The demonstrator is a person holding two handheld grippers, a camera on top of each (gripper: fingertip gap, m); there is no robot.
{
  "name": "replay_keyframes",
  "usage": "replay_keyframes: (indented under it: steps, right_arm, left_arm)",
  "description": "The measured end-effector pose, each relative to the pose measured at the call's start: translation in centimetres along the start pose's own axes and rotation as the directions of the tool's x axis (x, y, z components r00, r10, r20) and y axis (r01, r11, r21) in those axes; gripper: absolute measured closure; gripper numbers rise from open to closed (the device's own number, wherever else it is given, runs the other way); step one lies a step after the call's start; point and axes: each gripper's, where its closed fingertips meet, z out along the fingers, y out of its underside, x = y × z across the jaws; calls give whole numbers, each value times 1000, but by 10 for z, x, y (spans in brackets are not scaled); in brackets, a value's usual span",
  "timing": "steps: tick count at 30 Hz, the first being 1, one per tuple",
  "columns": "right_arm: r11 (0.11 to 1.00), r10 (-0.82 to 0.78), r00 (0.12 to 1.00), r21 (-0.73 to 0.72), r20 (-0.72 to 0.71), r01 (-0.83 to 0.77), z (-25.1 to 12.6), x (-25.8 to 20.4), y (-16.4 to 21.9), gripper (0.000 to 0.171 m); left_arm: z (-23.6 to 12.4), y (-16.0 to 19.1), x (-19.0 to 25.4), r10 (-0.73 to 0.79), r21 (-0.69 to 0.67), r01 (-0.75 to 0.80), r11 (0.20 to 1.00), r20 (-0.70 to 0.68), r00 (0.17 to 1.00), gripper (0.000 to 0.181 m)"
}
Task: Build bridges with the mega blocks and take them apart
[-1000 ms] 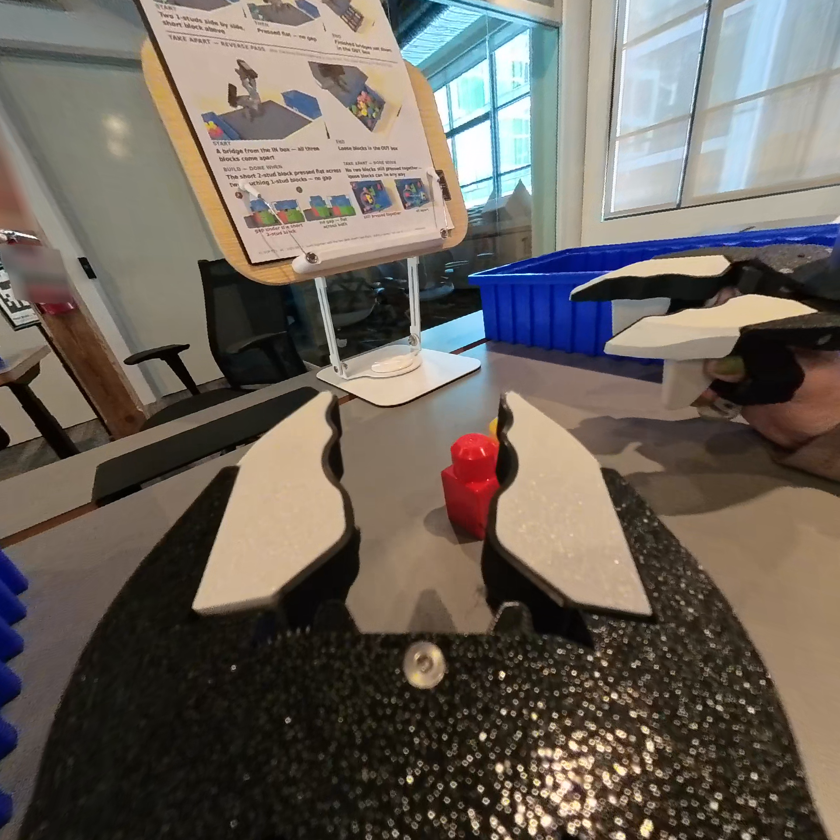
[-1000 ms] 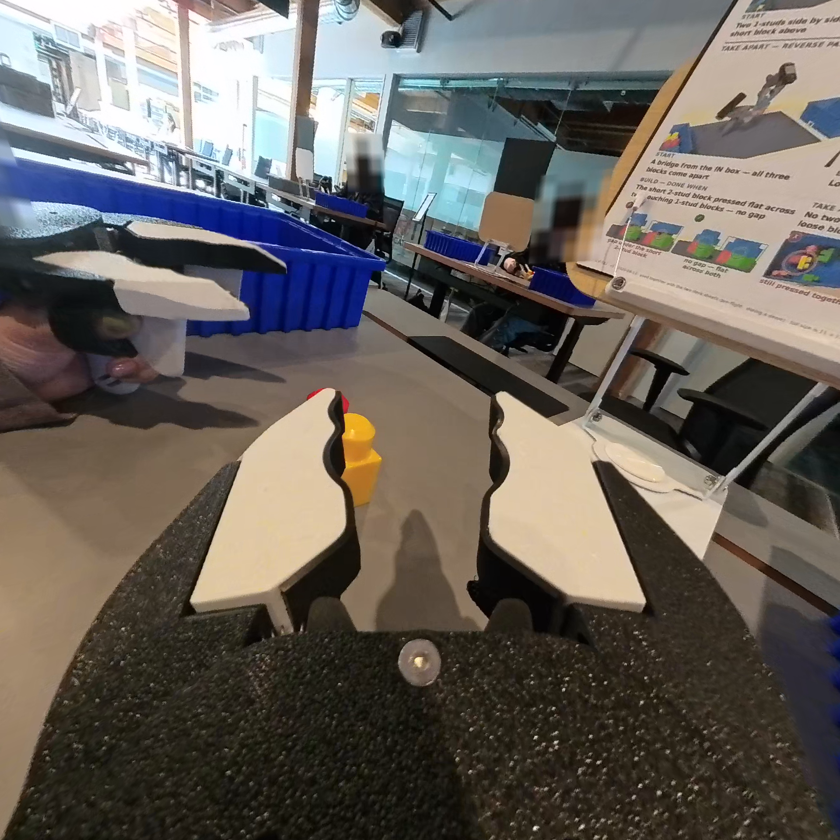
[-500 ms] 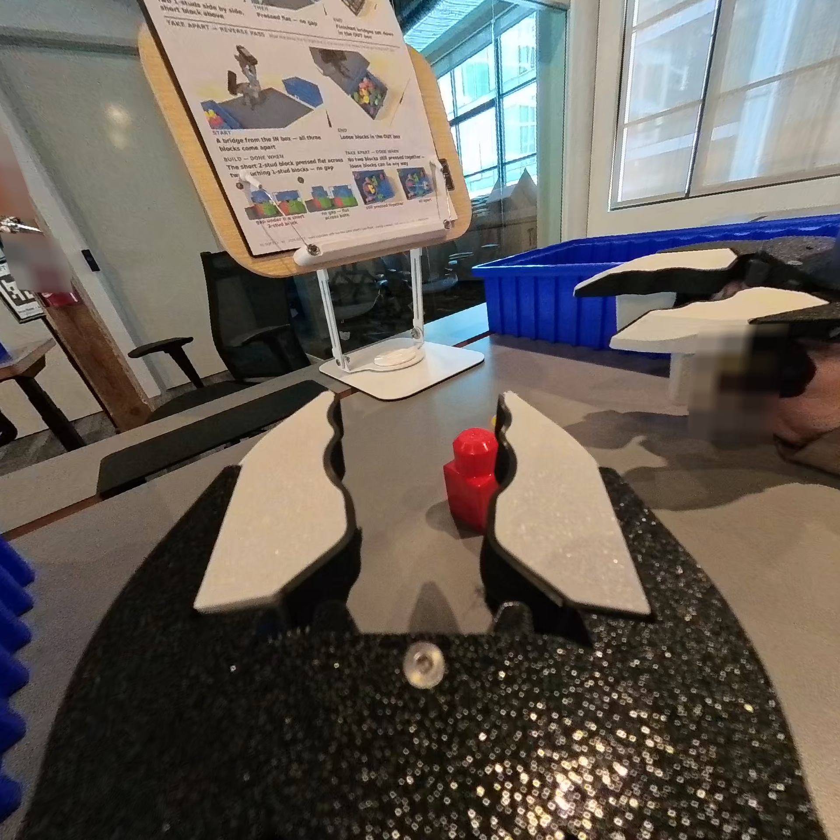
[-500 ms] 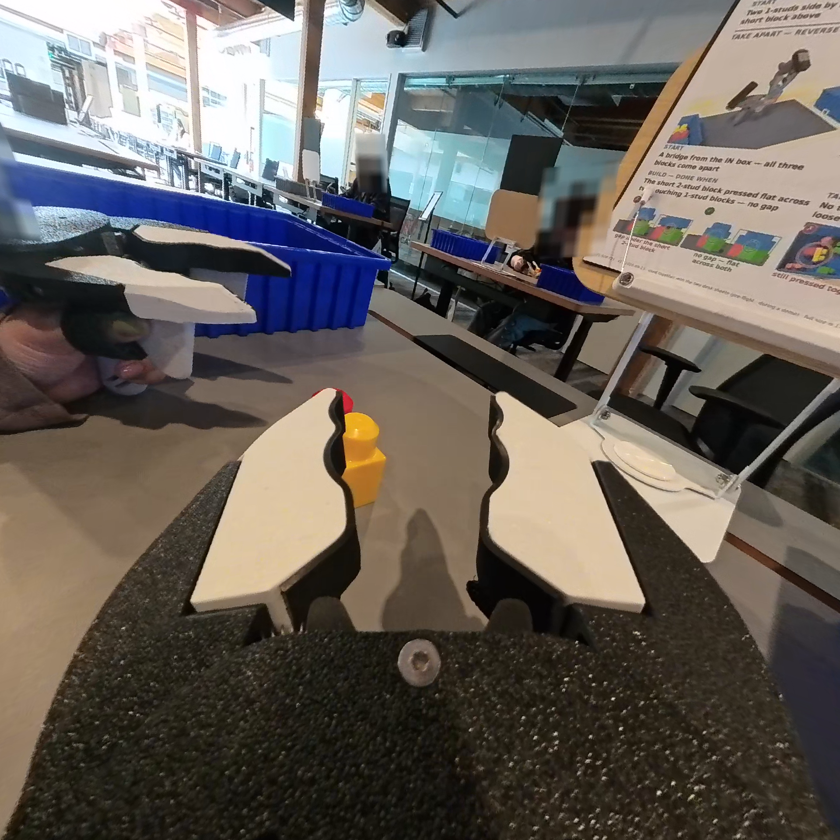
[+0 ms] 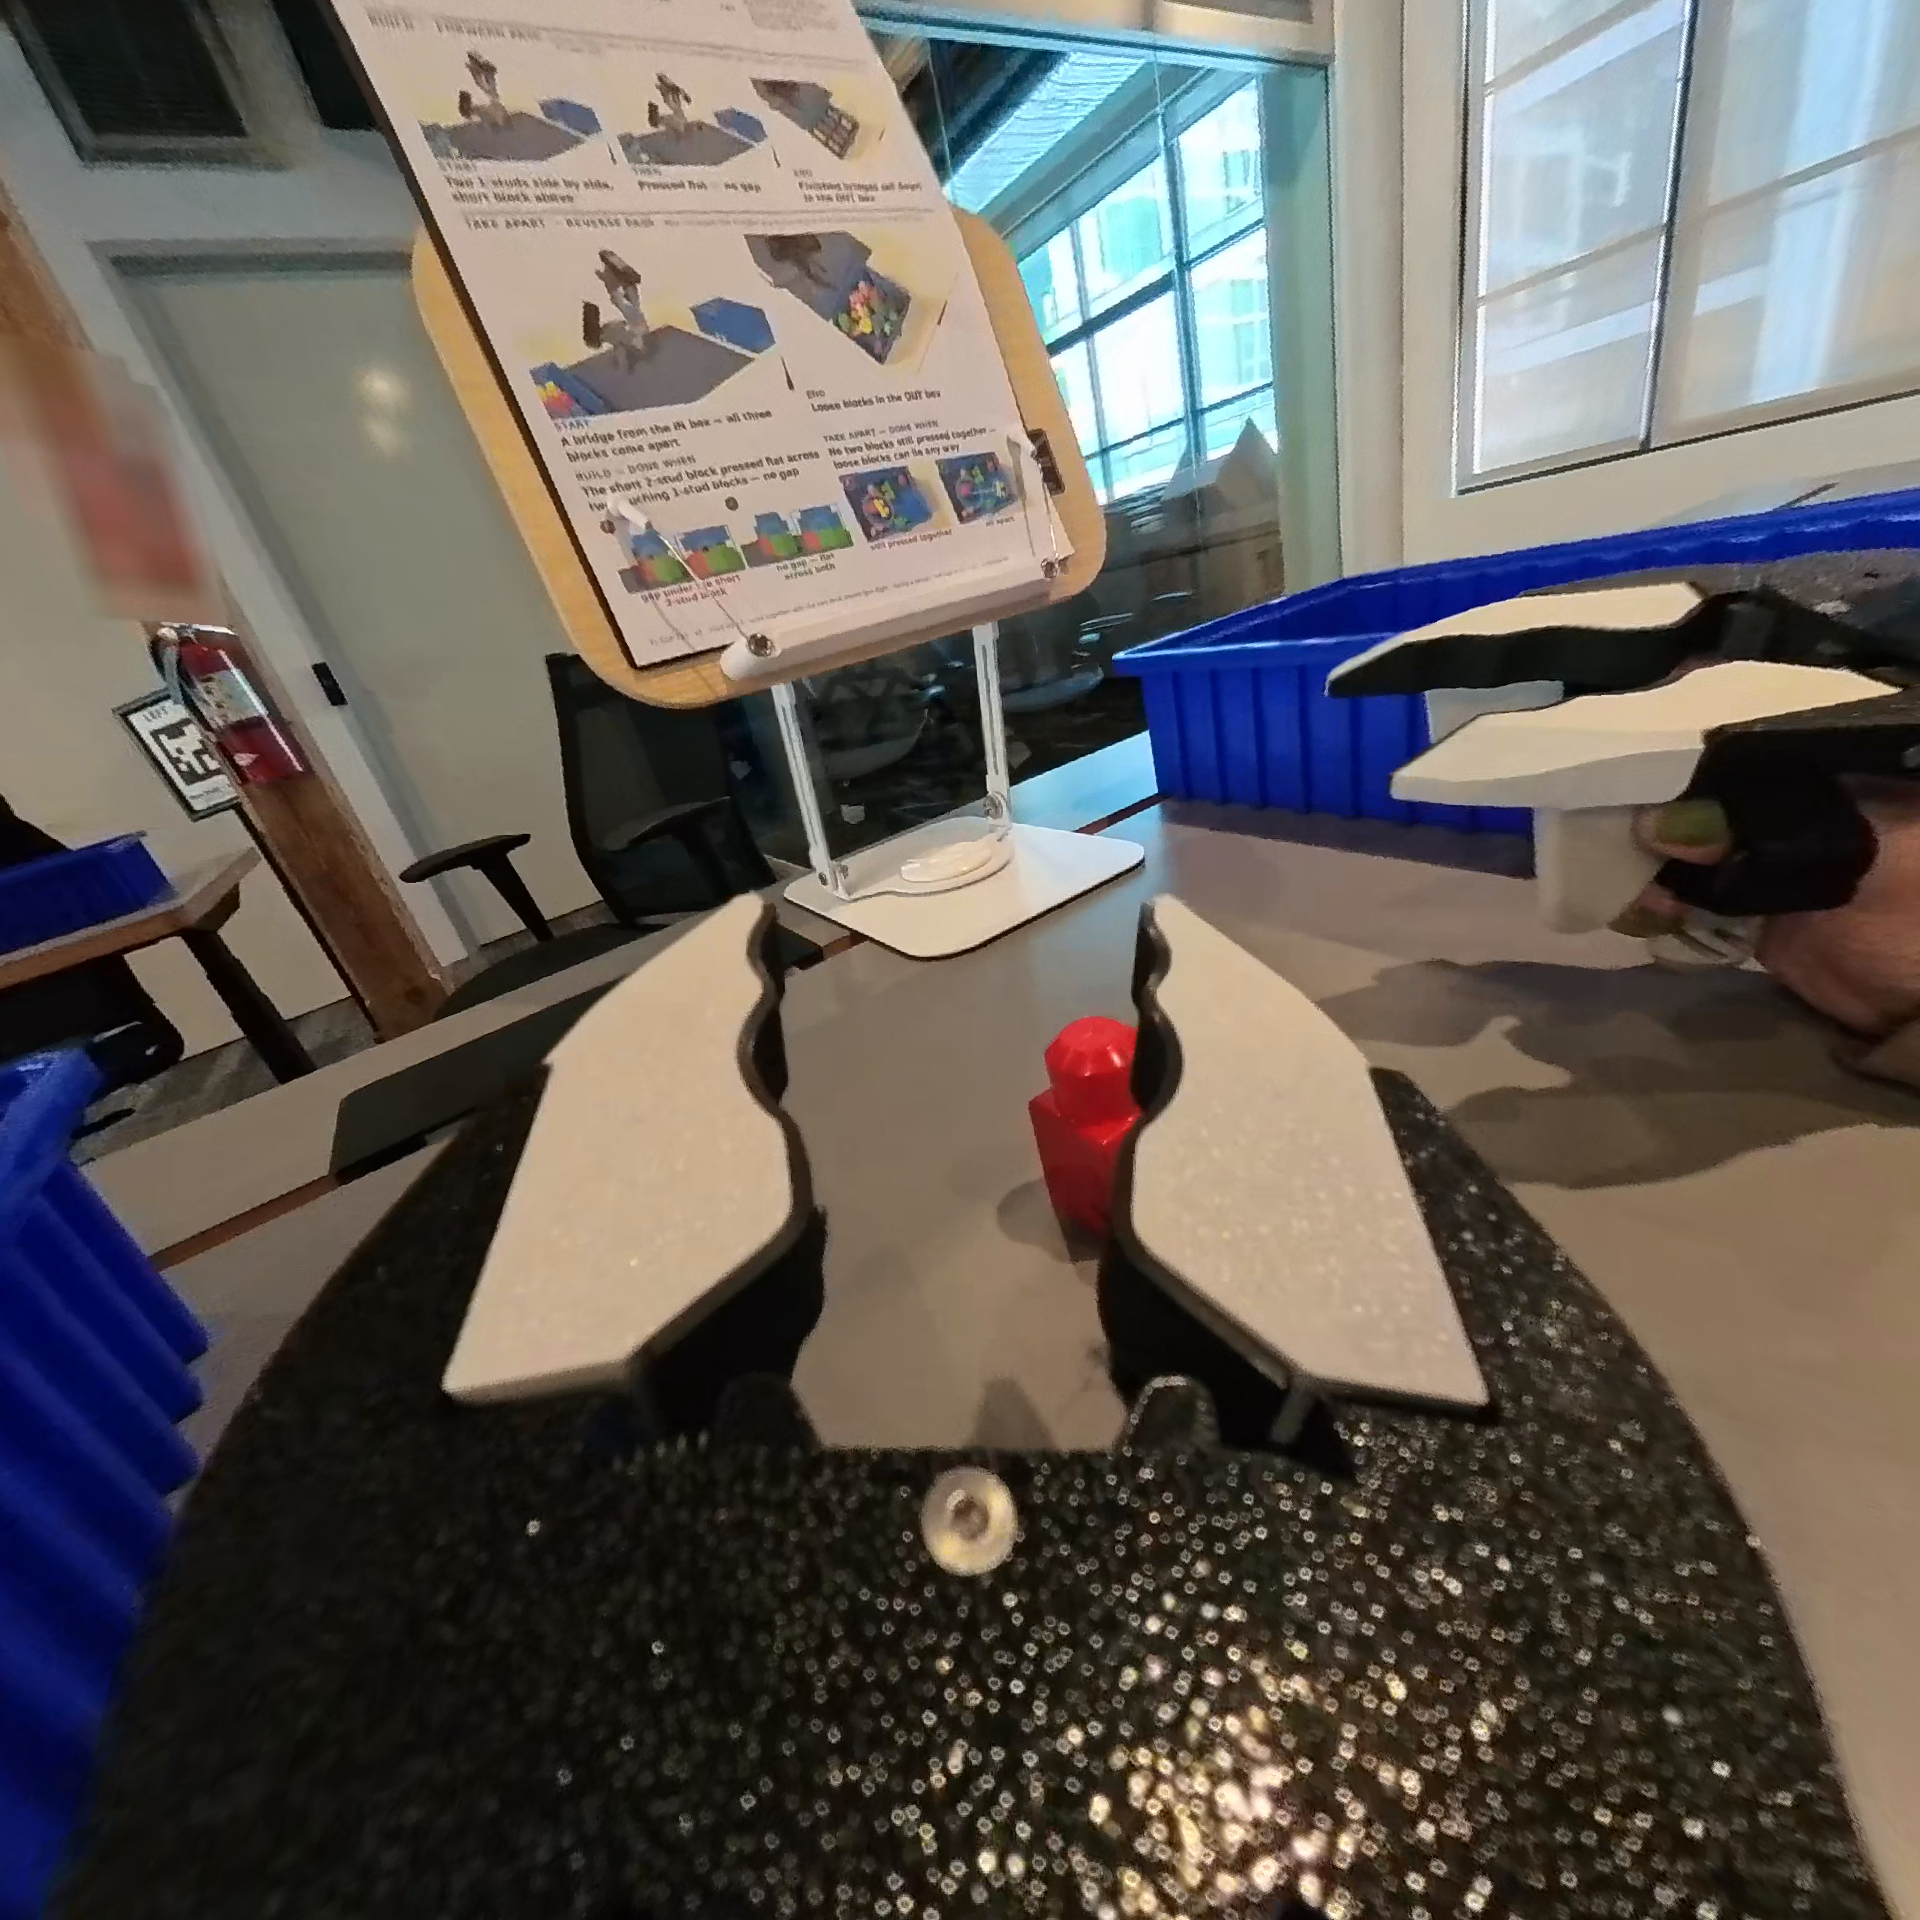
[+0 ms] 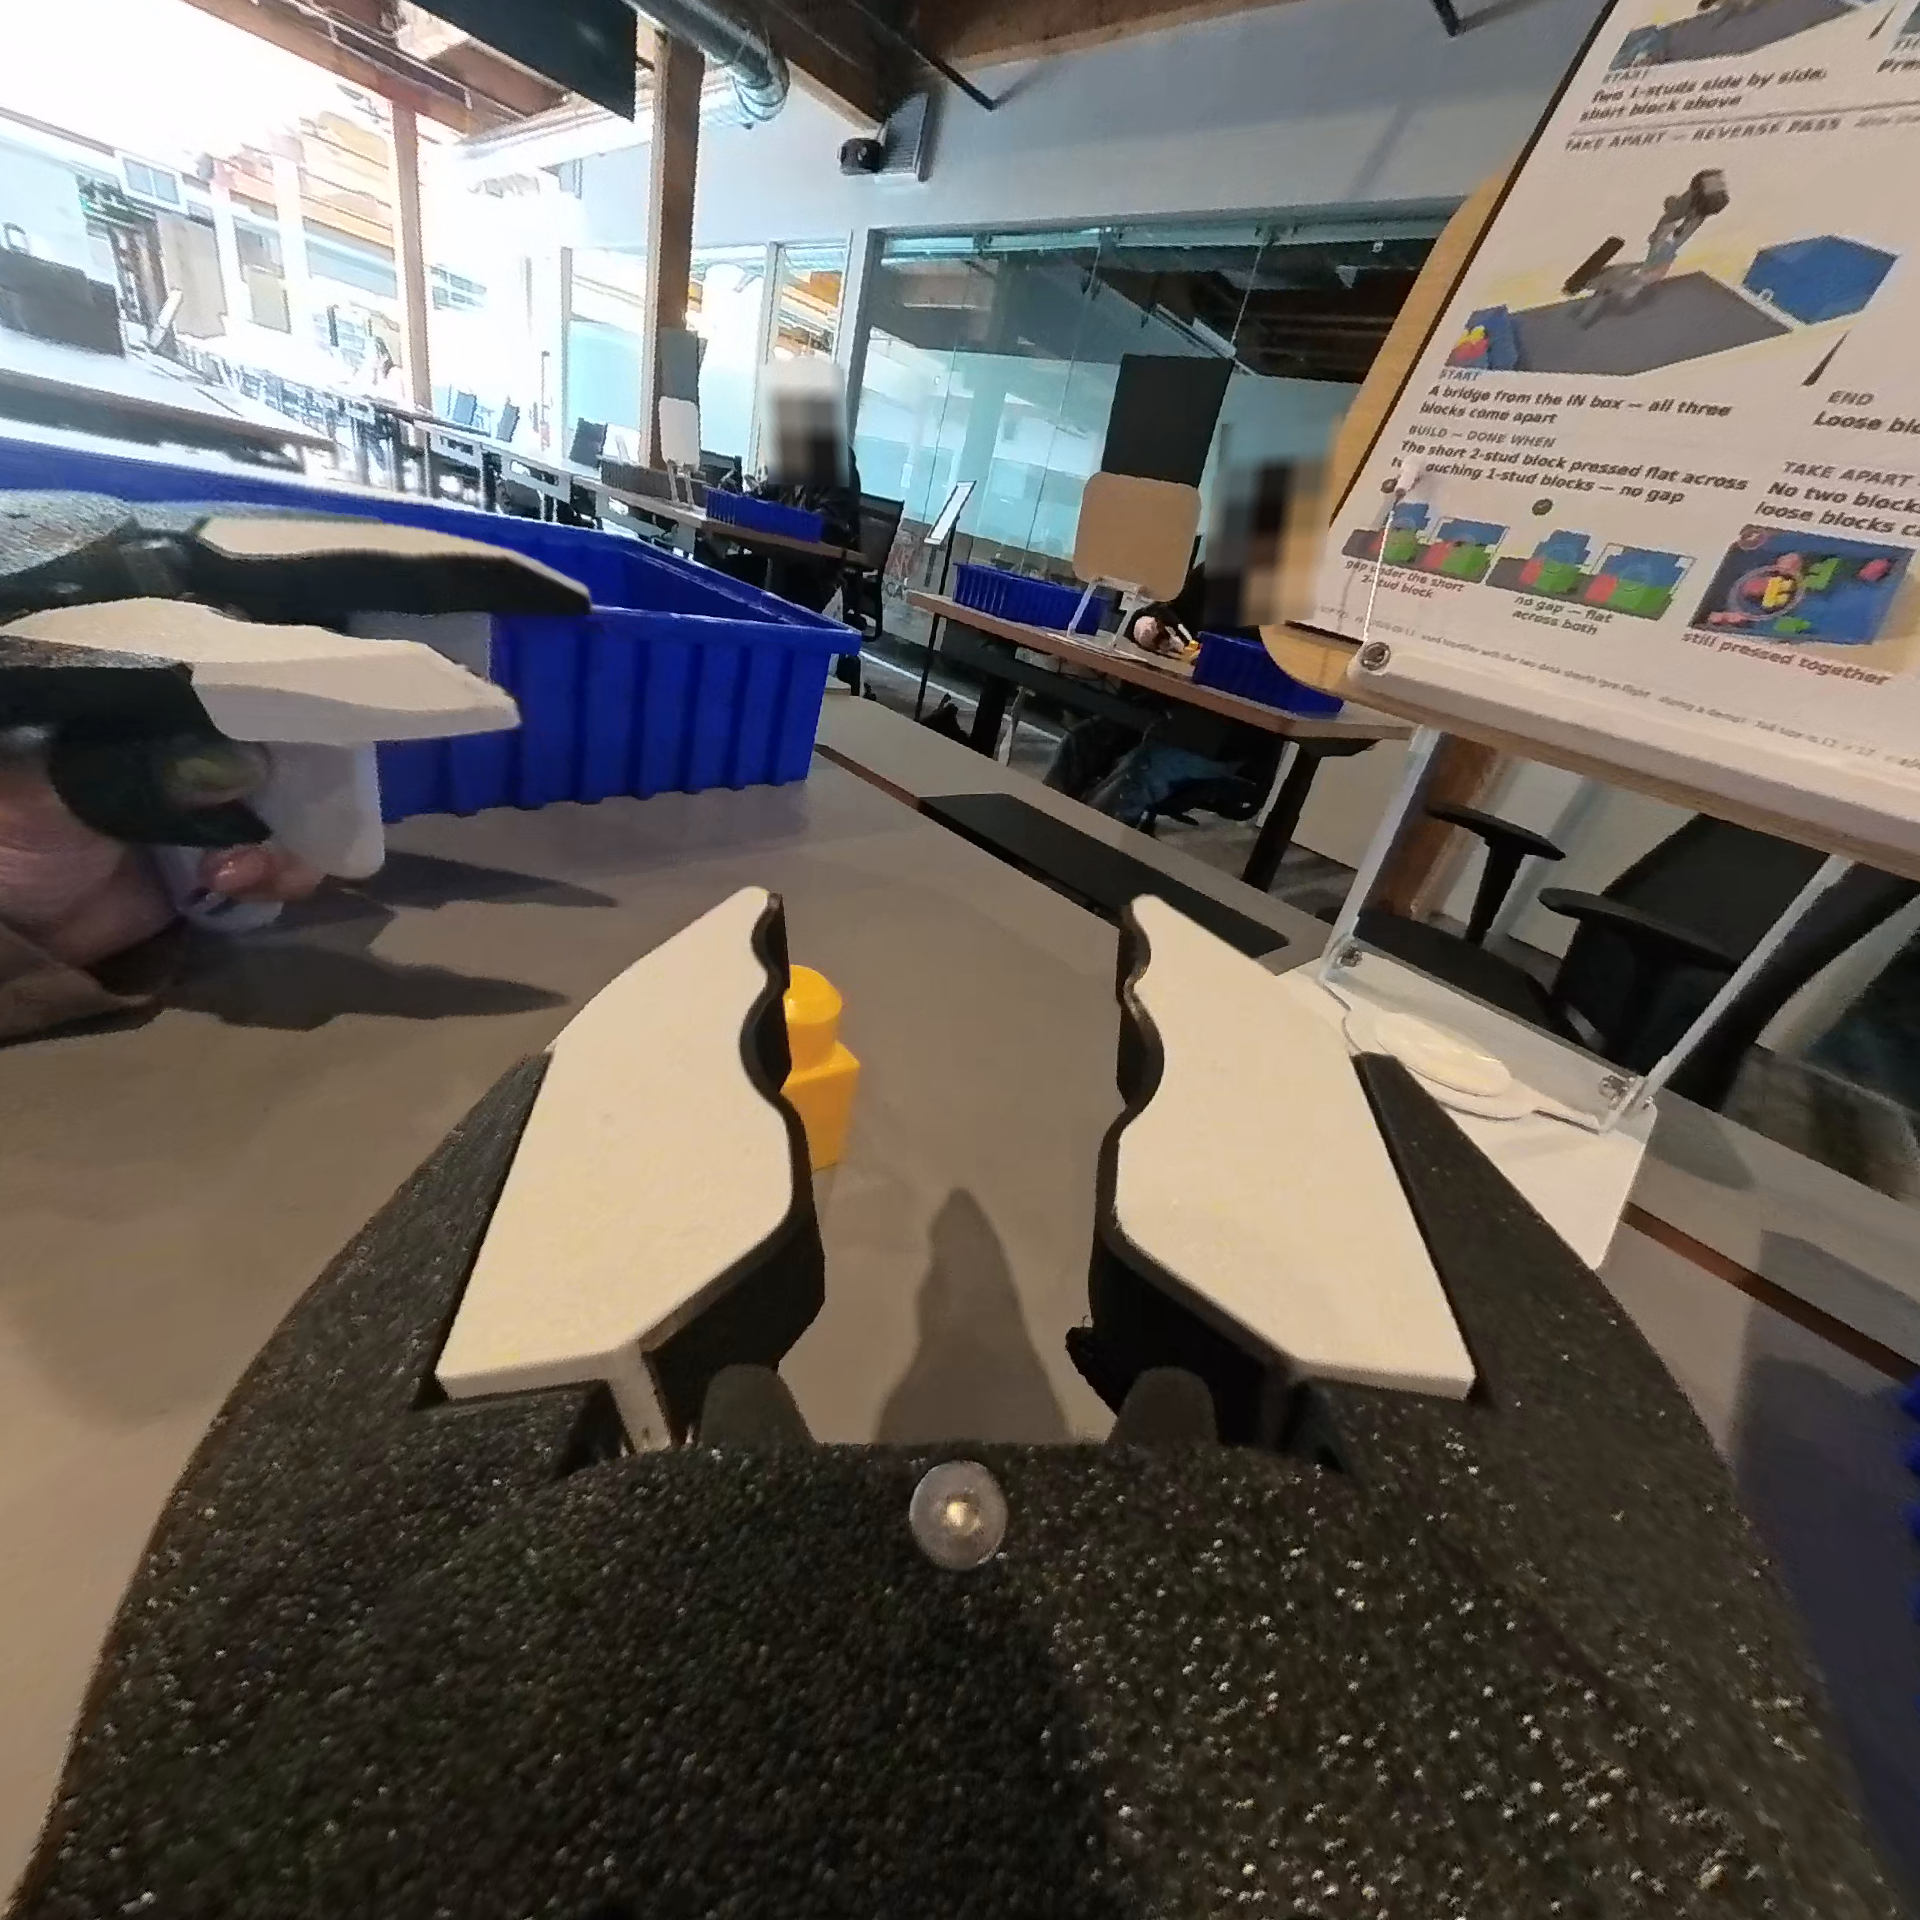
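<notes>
A glossy red plastic one-stud block [image 5: 1081,1127] stands upright on the smooth grey table [image 5: 1621,1226] between the left gripper [image 5: 951,1013]'s wide jaws; a yellow one-stud block [image 6: 819,1060] sits likewise in the right gripper [image 6: 945,997]'s wide jaws.

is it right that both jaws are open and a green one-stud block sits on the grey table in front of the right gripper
Not quite: the block ahead of the right gripper is yellow, not green, as the right wrist view shows. Both sets of jaws are open, and it does stand on the grey table.
</notes>
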Motion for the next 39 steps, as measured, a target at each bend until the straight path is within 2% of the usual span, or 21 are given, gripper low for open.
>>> replay_keyframes:
  steps: [11, 39]
  right_arm:
    - [1000, 8, 1000, 19, 1, -8, -3, -2, -4, 111]
    - [999, 25, 1000, 26, -4, -25, -4, 0, -5, 111]
  left_arm:
    - [-8, -3, 23, 97, -3, -97, 995, 13, 995, 119]
    - [-10, -2, 11, 27, 10, -27, 1000, 41, 999, 120]
